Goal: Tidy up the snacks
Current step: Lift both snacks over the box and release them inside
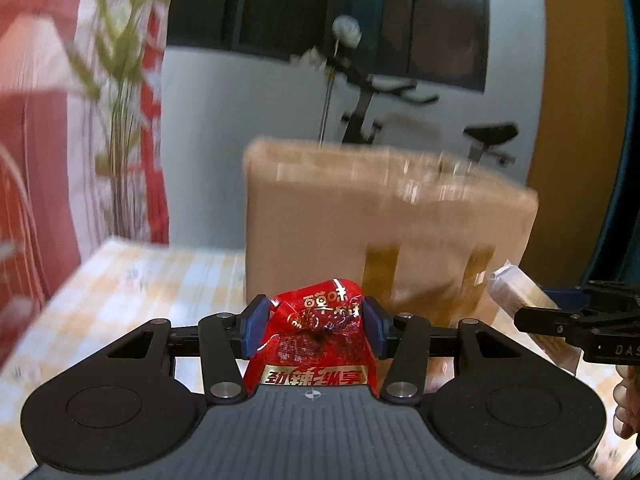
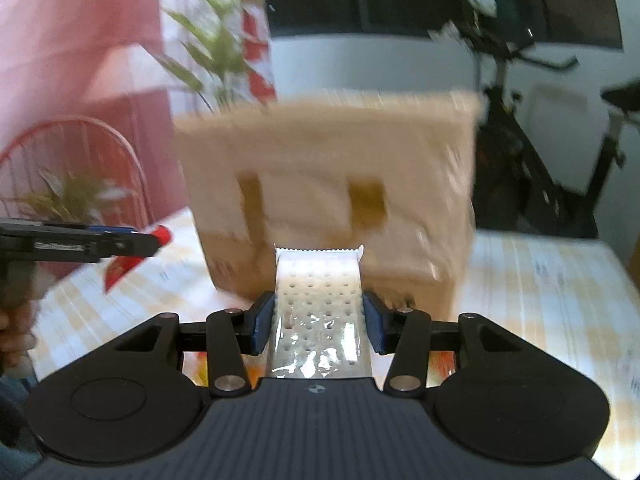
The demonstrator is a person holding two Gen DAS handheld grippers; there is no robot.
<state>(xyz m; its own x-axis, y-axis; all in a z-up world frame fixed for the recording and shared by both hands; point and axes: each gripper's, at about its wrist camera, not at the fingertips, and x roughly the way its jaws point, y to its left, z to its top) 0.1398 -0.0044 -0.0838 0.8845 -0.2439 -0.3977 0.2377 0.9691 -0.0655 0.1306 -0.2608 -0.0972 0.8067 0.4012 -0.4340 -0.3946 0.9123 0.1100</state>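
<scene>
Seen only from the left wrist: a crumpled red foil snack packet with gold characters (image 1: 320, 332), clamped between the blue pads of the left gripper (image 1: 316, 326), jaws pressed into both its sides. At 3 o'clock of that view, the right gripper (image 1: 568, 312) from the side, with the end of a pale wrapped bar sticking out.

Seen only from the right wrist: a clear plastic pack of pale dotted crackers with a white serrated end (image 2: 320, 304), gripped between the pads of the right gripper (image 2: 319, 320), jaws closed on its long edges. At 9 o'clock, the left gripper (image 2: 120, 246) in profile, a red corner of the packet showing beyond it, and part of a hand (image 2: 16, 328) below.

Both packs held above a counter with a yellow and white checked cloth (image 2: 540, 292). At 12 o'clock in both views, standing on the counter, a blurred brown cardboard box with strips of yellowish tape (image 2: 328, 184). Behind it, a white wall under a dark window, a black exercise bike (image 1: 372, 92), green plant stems (image 1: 120, 80) and a red and white curtain (image 1: 24, 160) at 9 to 10 o'clock.
</scene>
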